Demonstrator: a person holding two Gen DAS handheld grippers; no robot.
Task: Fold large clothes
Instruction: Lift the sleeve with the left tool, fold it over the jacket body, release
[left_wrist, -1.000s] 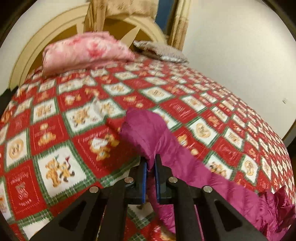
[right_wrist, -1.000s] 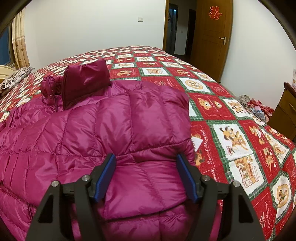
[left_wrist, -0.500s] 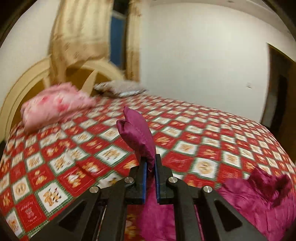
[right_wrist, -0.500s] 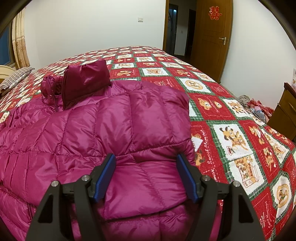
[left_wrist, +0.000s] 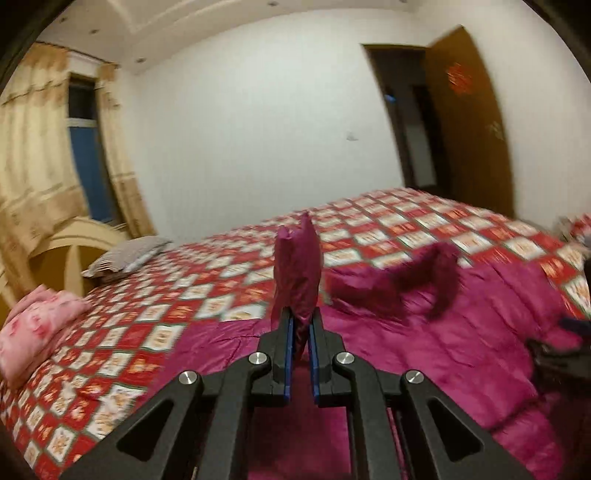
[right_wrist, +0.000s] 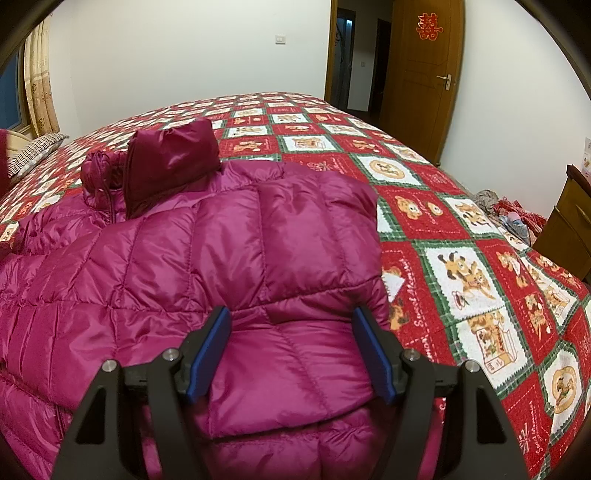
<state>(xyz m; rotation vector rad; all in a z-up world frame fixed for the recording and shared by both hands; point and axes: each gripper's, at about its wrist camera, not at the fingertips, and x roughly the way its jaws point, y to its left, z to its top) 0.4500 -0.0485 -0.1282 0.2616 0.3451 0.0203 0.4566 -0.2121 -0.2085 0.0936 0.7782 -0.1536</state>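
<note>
Since a second ago the left gripper (left_wrist: 300, 328), clamped on the jacket's cuff (left_wrist: 297, 269), has swung toward the door (left_wrist: 476, 122). Only the right view shows the right gripper (right_wrist: 291, 350), fingers apart over the jacket (right_wrist: 221, 258) on the bed (right_wrist: 461, 258); hood (right_wrist: 170, 162) at 11 o'clock.

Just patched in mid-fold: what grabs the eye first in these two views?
The magenta puffer jacket sprawled across the red teddy-bear quilt, its hood at the far end. The left tongs are shut on a raised jacket cuff that stands up over the bed. The right tongs are open over the jacket's near folded panel.
</note>
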